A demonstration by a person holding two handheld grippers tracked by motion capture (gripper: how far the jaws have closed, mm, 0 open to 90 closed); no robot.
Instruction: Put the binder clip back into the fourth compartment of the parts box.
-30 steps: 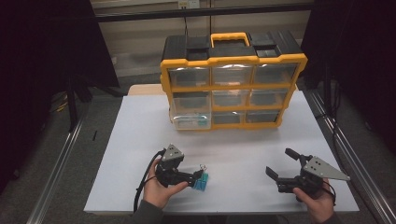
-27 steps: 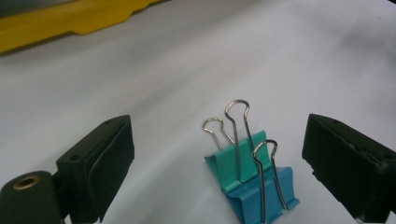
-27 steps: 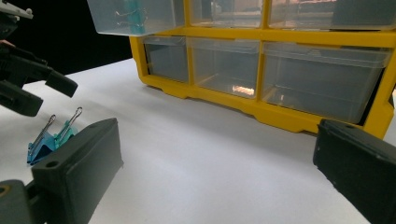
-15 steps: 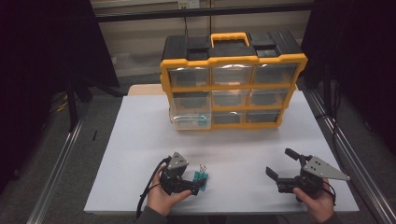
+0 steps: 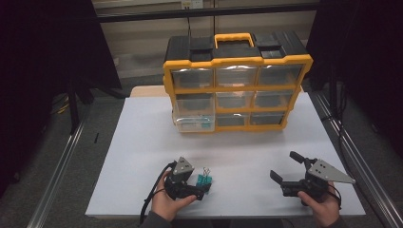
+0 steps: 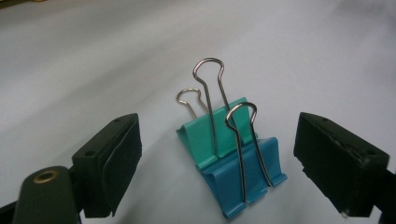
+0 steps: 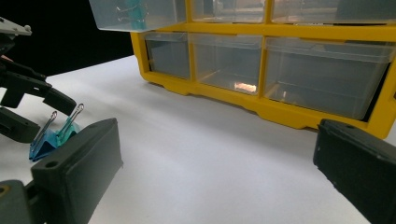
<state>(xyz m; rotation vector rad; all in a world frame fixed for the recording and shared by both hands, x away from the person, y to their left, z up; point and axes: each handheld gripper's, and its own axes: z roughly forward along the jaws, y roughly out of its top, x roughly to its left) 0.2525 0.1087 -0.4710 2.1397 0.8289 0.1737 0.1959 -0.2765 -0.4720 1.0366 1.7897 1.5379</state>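
At the far side of the white table [image 5: 142, 142] stands the yellow drawer organiser [image 5: 237, 85], one lower-left drawer [image 5: 192, 121] pulled out. Near my edge, the left gripper [image 5: 202, 186] brackets two binder clips, green [image 6: 212, 135] on blue [image 6: 243, 175]; its jaws have just been closing, yet both pads stand clear of the clips. I judge this the grasp step: close squarely next. The right gripper [image 5: 283, 167] idles wide apart, holding nothing.
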